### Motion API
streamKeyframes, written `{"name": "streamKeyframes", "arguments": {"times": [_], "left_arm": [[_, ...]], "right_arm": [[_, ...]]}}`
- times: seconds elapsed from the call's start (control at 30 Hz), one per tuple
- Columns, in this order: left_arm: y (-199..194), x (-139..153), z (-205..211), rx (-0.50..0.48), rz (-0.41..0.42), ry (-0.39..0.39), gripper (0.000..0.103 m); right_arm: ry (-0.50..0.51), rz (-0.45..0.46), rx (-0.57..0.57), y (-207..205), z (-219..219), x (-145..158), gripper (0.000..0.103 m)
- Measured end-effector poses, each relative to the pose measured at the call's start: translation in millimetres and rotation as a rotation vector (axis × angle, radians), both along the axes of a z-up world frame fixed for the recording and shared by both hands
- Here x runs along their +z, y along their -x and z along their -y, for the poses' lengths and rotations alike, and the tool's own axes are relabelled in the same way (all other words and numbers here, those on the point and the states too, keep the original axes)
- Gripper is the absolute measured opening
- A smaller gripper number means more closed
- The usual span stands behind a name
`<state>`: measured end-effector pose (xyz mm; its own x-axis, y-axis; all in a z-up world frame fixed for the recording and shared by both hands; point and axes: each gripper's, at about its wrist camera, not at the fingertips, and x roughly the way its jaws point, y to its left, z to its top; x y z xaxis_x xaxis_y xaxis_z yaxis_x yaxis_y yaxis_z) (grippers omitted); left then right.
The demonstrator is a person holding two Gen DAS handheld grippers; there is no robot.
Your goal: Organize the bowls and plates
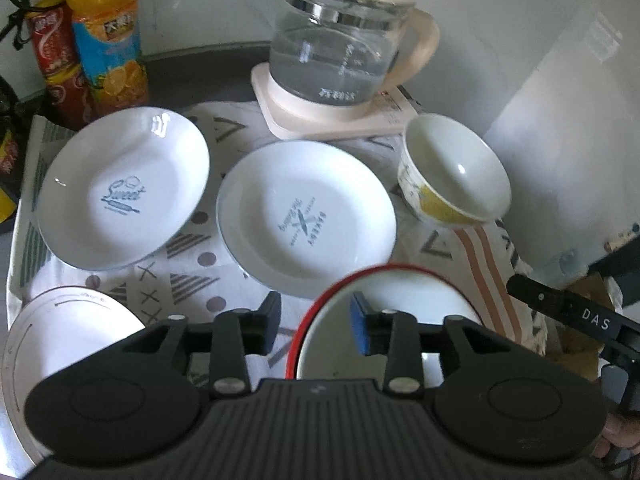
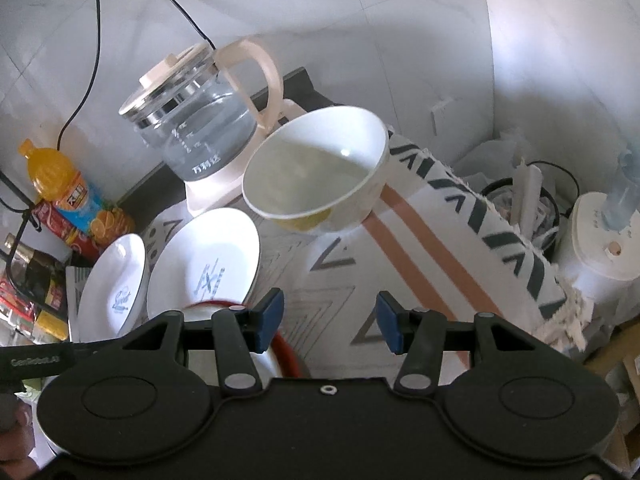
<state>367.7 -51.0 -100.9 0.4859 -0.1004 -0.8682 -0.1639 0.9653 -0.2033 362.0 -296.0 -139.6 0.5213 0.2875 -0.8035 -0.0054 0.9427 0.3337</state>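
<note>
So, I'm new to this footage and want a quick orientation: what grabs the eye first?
Two white printed plates lie side by side on the patterned cloth, before a glass kettle. A red-rimmed bowl sits at the left gripper, rim between its open fingers. A yellow-patterned bowl stands beyond the empty right gripper.

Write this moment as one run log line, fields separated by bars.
left gripper: open astride red-rimmed bowl rim | right gripper: open, empty | yellow bowl: on cloth, untouched

White plates (image 1: 124,188) with blue print, red-rimmed bowl (image 1: 384,312), triangle-patterned cloth (image 1: 192,276).
</note>
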Motion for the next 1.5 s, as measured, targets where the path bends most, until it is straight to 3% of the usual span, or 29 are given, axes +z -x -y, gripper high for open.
{"name": "streamKeyframes", "arguments": {"times": [0.13,0.37,0.77,1.07,1.13,1.23,1.4,1.5], "left_arm": [[-6,4,3,0.020,0.029,-0.008,0.052],[-33,7,16,0.023,0.053,-0.012,0.061],[-100,-5,36,0.017,0.060,0.033,0.062],[-135,-31,54,-0.026,0.044,0.050,0.062],[-141,-40,58,-0.025,0.021,0.053,0.061],[-146,-50,58,-0.009,0.008,0.088,0.057],[-156,-62,63,-0.019,-0.040,0.115,0.044],[-161,-66,67,-0.039,-0.056,0.120,0.023]], "right_arm": [[-0.012,0.016,0.012,-11,5,-1,0.051],[-0.041,0.021,-0.001,-30,12,-3,0.052],[-0.102,-0.018,-0.096,-68,30,-20,0.052],[-0.100,-0.034,-0.106,-93,27,-38,0.052],[-0.102,-0.047,-0.120,-98,29,-44,0.047],[-0.109,-0.071,-0.131,-103,31,-52,0.041],[-0.120,-0.083,-0.127,-108,28,-62,0.040],[-0.132,-0.090,-0.131,-111,26,-67,0.032]]}}
